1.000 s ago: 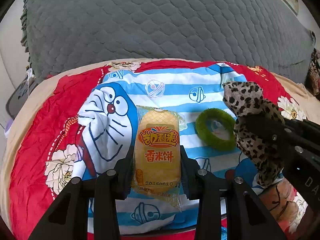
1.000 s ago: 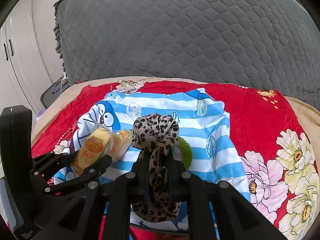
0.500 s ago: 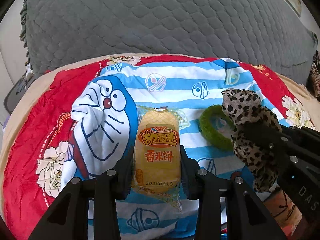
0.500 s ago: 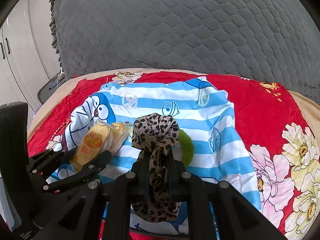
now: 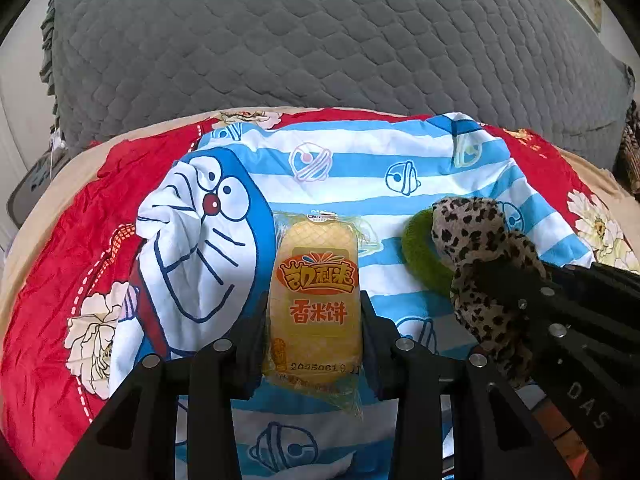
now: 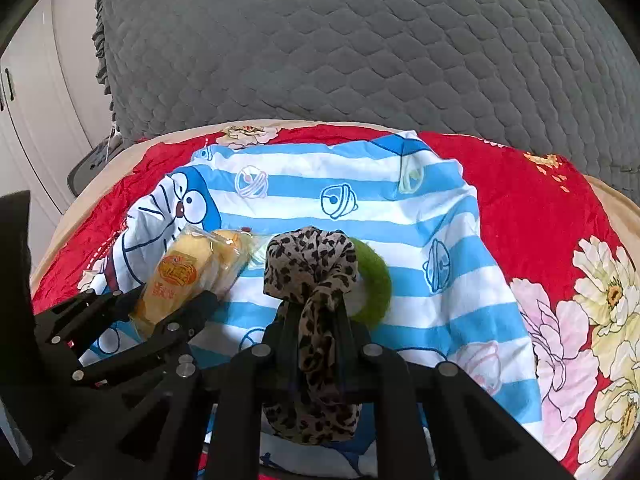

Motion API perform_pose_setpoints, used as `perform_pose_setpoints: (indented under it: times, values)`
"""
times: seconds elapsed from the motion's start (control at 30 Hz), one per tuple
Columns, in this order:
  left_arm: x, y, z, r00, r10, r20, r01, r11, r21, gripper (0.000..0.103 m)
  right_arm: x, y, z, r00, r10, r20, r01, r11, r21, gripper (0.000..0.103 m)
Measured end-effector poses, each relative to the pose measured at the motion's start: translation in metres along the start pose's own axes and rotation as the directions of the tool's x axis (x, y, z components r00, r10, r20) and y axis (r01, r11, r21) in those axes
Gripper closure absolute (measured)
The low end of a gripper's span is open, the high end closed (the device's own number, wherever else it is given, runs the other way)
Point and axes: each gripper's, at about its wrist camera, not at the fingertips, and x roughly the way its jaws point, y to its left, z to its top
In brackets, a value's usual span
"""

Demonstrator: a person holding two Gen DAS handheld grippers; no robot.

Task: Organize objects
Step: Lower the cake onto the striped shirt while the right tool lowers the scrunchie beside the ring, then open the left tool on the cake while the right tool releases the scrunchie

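My left gripper (image 5: pixel 314 312) is shut on a yellow rice cracker packet (image 5: pixel 314 300) with orange Chinese lettering, held above a blue and white striped Doraemon cloth (image 5: pixel 344 160). My right gripper (image 6: pixel 316 332) is shut on a leopard-print scrunchie (image 6: pixel 312 264). The scrunchie (image 5: pixel 476 240) and the right gripper also show at the right of the left wrist view. A green fuzzy hair ring (image 6: pixel 374 280) lies on the cloth just behind and right of the scrunchie. The packet (image 6: pixel 184 276) and left gripper show at the left of the right wrist view.
The cloth lies on a red floral bedsheet (image 6: pixel 532 208). A large grey quilted pillow (image 6: pixel 360 40) stands behind. White cupboard doors (image 6: pixel 24 92) are at far left.
Both grippers have moved forward over the cloth with their loads. The scrunchie now overlaps the green ring in the left wrist view. Neither grip has changed.
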Motion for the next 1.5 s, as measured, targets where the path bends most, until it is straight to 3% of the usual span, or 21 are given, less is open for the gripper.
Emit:
perform_pose_setpoints:
  times: [1.03, 1.1, 1.2, 1.5]
  values:
    - [0.012, -0.017, 0.000, 1.000, -0.011, 0.014, 0.011, 1.000, 0.018, 0.057, 0.017, -0.018, -0.011, 0.998, -0.005, -0.068, 0.009, 0.999, 0.051, 0.087]
    - [0.012, -0.016, -0.001, 1.000, -0.012, 0.009, 0.012, 1.000, 0.019, 0.051, 0.016, -0.018, -0.012, 0.998, -0.003, -0.068, 0.007, 0.999, 0.054, 0.087]
    - [0.014, -0.012, -0.004, 1.000, -0.023, -0.020, 0.023, 1.000, -0.001, 0.032, 0.015, -0.019, -0.013, 0.998, -0.001, -0.070, 0.005, 0.998, 0.056, 0.087]
    - [0.021, -0.004, -0.016, 0.994, -0.001, -0.106, 0.003, 1.000, 0.017, 0.027, 0.013, -0.023, -0.014, 0.997, 0.009, -0.076, -0.004, 0.998, 0.068, 0.083]
